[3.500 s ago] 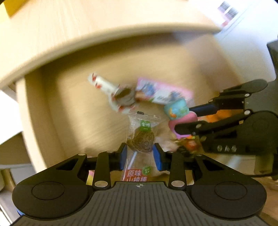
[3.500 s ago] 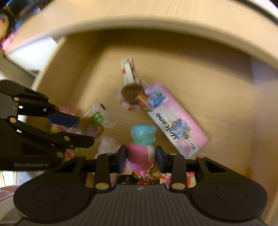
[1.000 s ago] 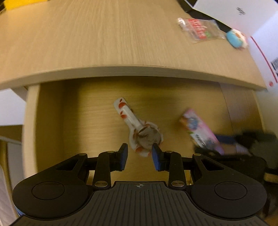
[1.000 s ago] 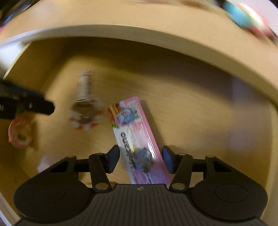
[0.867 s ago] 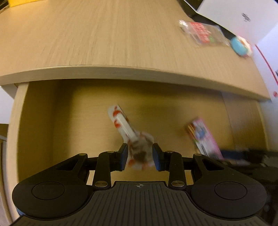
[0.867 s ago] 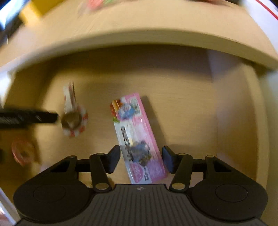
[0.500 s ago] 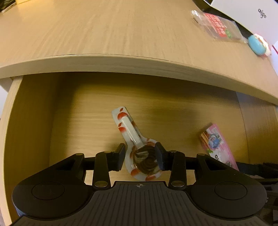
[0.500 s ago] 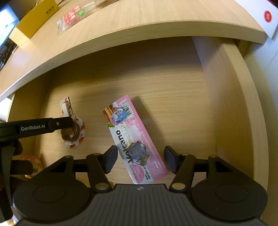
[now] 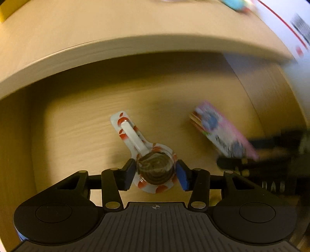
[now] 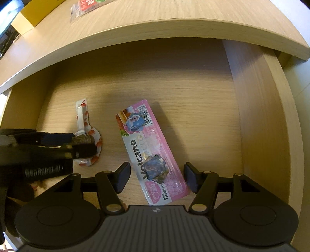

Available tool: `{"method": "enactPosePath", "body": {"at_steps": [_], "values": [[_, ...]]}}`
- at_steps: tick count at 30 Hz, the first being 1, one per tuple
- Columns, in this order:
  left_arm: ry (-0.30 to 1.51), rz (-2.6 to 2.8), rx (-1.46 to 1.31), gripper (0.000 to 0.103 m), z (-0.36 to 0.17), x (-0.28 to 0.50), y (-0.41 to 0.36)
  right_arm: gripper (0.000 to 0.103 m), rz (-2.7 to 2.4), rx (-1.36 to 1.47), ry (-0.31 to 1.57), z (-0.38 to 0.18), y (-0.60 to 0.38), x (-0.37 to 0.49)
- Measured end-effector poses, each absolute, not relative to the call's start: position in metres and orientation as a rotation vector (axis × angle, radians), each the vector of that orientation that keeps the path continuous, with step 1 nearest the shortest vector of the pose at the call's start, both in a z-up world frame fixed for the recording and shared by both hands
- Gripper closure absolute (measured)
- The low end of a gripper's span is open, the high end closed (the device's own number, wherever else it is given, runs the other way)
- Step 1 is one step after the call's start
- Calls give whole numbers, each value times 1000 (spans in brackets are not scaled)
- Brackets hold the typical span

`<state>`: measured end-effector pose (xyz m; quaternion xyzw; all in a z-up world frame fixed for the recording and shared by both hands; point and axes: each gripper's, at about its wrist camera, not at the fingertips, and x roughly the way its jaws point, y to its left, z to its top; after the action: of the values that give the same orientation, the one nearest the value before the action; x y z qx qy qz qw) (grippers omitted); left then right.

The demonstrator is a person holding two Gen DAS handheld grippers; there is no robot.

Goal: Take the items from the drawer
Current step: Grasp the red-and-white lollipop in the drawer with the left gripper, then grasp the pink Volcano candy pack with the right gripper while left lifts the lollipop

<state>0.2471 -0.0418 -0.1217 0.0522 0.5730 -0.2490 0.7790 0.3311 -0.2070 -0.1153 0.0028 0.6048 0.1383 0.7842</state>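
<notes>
The open wooden drawer (image 10: 257,120) sits under the front edge of the desk (image 10: 155,19), and two wrapped sweets lie flat on its floor; toward the left is a lollipop (image 9: 155,168) in a white wrapper with red marks, its brown swirled head nearest the camera in the left wrist view and its white stick slanting away toward the back of the drawer; the left tool (image 9: 156,174) points steeply down with the head of the lollipop between its fingers, and its jaws have just been opening, standing apart with a sliver of gap showing on each side of the wrapper, so they do not press on it; to the right of the lollipop, apart from it, lies a pink Volcano candy pack (image 10: 151,153), long and flat, angled so its barcode end faces the back of the drawer; the right tool (image 10: 156,179) straddles the near part of this pack with its jaws apart, having just been opening, and clear space shows between each finger and the pack's edges; on the desk above, a clear snack packet (image 10: 87,7) with a red label lies near a yellow box (image 10: 36,13); the left wrist view is blurred toward its right side.
</notes>
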Motion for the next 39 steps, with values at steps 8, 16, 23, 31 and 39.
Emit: {"method": "enactPosePath", "body": {"at_steps": [8,16,23,31,39], "values": [[1214,-571,177,53,-121,240,-44,52,317,-142,1275,-115,-179,337],[1261,-689,134,54,-104,221,-23,60,360,-204,1239,-91,-165,316],[1114,-793,110,54,-33,190,1,62,318,-123,1151,-21,-185,279],[813,-832,108,54,51,223,-6,62,278,-8,883,87,-225,270],[719,-719,220,53,35,313,-45,62,241,-51,722,90,-201,336]]}}
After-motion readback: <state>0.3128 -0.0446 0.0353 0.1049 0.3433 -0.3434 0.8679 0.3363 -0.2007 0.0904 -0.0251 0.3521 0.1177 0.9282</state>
